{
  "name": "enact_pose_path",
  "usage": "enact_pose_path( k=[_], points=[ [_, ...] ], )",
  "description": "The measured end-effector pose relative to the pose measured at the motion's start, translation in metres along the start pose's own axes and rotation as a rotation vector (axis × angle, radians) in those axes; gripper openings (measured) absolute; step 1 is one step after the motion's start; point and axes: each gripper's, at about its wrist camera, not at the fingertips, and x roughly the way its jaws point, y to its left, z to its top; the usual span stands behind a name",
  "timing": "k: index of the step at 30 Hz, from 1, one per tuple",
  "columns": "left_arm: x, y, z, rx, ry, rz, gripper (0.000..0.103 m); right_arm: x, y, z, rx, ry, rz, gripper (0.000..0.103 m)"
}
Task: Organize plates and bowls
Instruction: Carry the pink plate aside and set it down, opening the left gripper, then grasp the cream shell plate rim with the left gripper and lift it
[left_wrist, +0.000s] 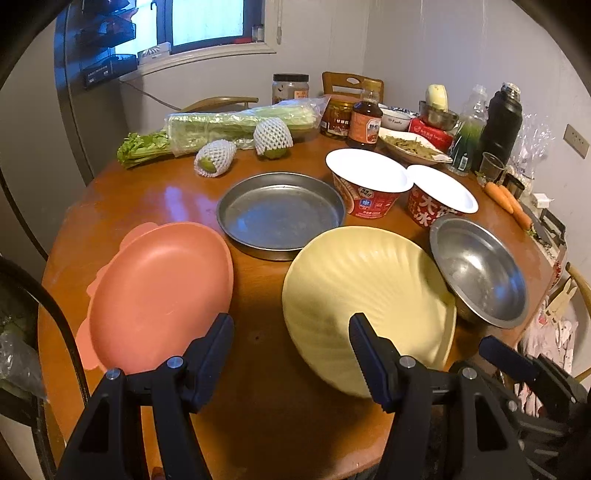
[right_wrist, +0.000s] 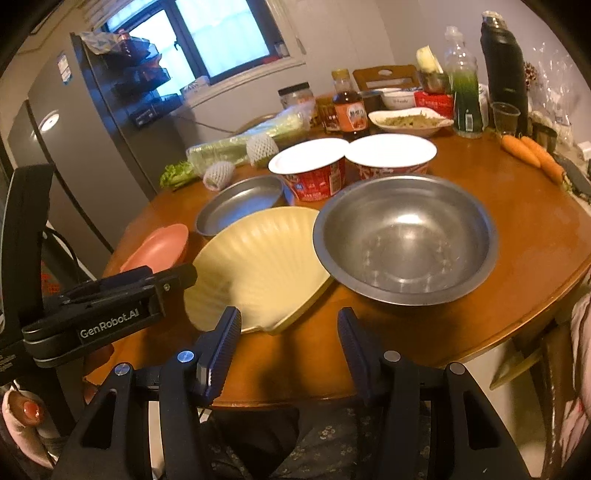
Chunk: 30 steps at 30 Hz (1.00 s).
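Observation:
A pink plate (left_wrist: 159, 295) lies at the table's near left. A cream shell-shaped plate (left_wrist: 365, 291) lies at the near middle; its right edge leans on a steel bowl (left_wrist: 480, 273). A flat steel pan (left_wrist: 280, 214) sits behind them. My left gripper (left_wrist: 291, 343) is open and empty above the gap between the pink and cream plates. In the right wrist view my right gripper (right_wrist: 288, 339) is open and empty at the table's near edge, in front of the cream plate (right_wrist: 258, 266) and steel bowl (right_wrist: 406, 236). The pink plate (right_wrist: 159, 247) and steel pan (right_wrist: 240, 203) lie further left.
Two red instant-noodle cups (left_wrist: 369, 184) with white lids stand behind the bowl. Celery (left_wrist: 221, 129), netted fruits (left_wrist: 214, 158), sauce bottles (left_wrist: 365, 122), a dish of food (left_wrist: 410, 147), a black flask (left_wrist: 502, 122) and carrots (left_wrist: 506, 203) crowd the far side. A fridge (right_wrist: 92, 147) stands left.

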Motion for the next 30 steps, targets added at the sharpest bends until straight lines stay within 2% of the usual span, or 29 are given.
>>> enact_pose_path(
  k=[11, 19, 21, 22, 27, 30],
  points=[
    [0.038, -0.010, 0.020, 0.057, 0.032, 0.060, 0.064, 0.028, 0.000, 0.002, 0.018, 0.030, 0.026, 0.056],
    [0.058, -0.015, 0.020, 0.068, 0.063, 0.035, 0.064, 0.047, -0.001, 0.008, 0.016, 0.050, 0.033, 0.056],
    [0.059, -0.015, 0.018, 0.063, 0.053, 0.007, 0.058, 0.049, 0.000, 0.009, -0.002, 0.038, 0.026, 0.056],
    [0.058, -0.015, 0.018, 0.061, 0.050, -0.008, 0.050, 0.050, 0.001, 0.009, -0.006, 0.036, 0.025, 0.056],
    [0.054, -0.016, 0.016, 0.071, 0.036, 0.011, 0.043, 0.053, 0.002, 0.010, -0.029, 0.022, 0.008, 0.053],
    [0.050, -0.012, 0.013, 0.061, 0.037, 0.003, 0.042, 0.053, 0.004, 0.009, -0.029, 0.022, 0.018, 0.053]
  ],
)
